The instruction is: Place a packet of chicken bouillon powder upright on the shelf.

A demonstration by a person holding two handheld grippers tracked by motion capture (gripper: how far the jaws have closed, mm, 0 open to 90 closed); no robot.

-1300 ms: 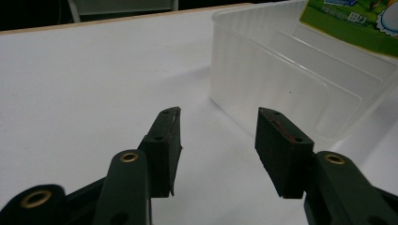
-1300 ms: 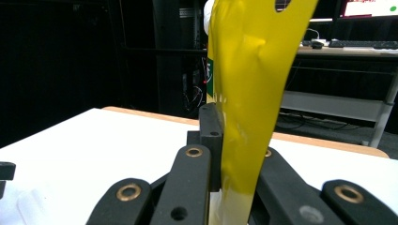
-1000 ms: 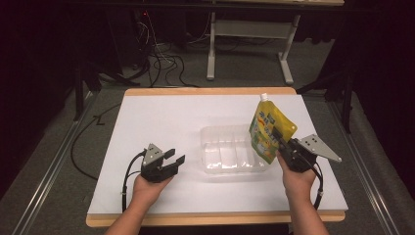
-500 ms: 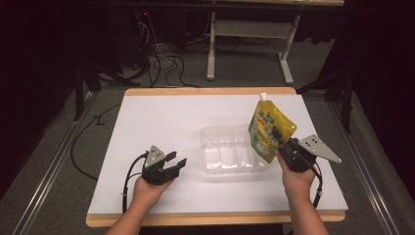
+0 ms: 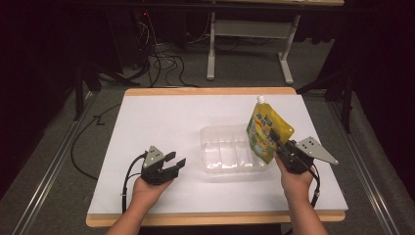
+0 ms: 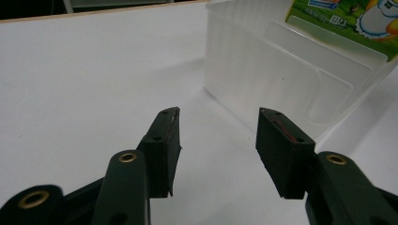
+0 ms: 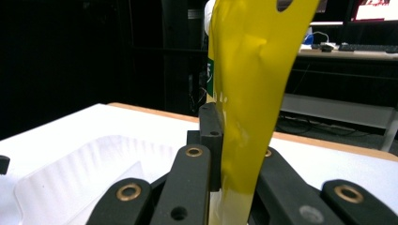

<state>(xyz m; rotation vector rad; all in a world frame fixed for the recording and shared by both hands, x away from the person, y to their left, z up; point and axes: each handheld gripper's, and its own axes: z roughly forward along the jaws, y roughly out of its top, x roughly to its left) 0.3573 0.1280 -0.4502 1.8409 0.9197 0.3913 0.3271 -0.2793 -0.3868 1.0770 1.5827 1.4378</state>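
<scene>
A yellow and green drink pouch [image 5: 264,131] with a white cap stands upright over the right end of a clear plastic tray [image 5: 226,150]. My right gripper [image 5: 278,145] is shut on the pouch's right edge; in the right gripper view the yellow pouch [image 7: 244,93] rises between the two black jaws. My left gripper [image 5: 175,163] rests on the white table left of the tray, open and holding nothing. In the left gripper view the tray wall [image 6: 263,75] lies just ahead of the open fingertips [image 6: 286,145], with the pouch's print [image 6: 356,18] behind it.
The white tabletop [image 5: 161,122] has a wooden rim. Black cables [image 5: 161,63] and a grey desk frame [image 5: 244,44] lie on the floor beyond the far edge. Metal rails [image 5: 49,171] run along the floor at both sides.
</scene>
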